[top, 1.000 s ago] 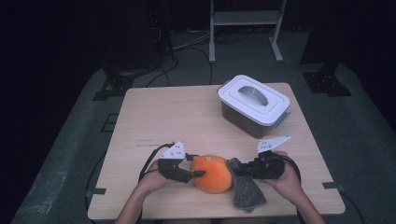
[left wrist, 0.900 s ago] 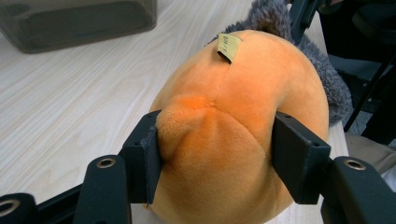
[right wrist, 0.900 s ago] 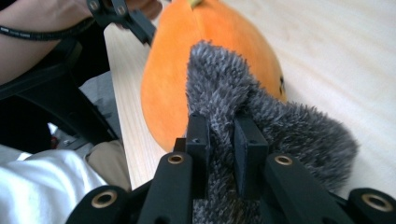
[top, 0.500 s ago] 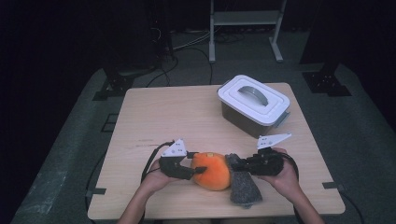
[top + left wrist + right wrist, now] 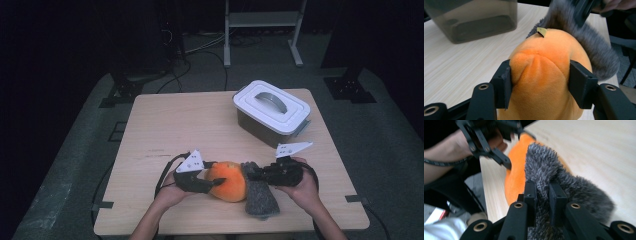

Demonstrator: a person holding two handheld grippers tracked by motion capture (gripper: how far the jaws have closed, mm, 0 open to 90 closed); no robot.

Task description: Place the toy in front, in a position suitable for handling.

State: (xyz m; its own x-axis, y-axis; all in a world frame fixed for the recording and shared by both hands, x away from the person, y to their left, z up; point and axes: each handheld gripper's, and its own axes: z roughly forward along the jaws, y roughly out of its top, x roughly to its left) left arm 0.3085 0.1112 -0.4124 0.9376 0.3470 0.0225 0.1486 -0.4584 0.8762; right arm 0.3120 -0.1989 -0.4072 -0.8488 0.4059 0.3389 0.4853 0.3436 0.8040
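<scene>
one plush toy (image 5: 227, 181), one lidded box (image 5: 271, 112)

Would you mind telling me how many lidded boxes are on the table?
1. The box sits at the table's far right, its white lid on, beyond the grippers and the orange plush.

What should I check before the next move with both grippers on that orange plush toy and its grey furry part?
1. Left gripper on the round orange plush toy: ok. The jaws have just been closing and both pads dent the plush.
2. Right gripper on the grey furry fabric piece: ok, jaws pinch a fold of it.
3. Grey piece joined to the orange toy or merely lying against it: cannot tell.
4. Toy supported: ok, it rests near the front edge of the light wooden table.
5. White-lidded grey plastic box: lid on, so not ok if anything should go inside.
6. Cables trailing from the grippers clear of the toy: ok.
</scene>
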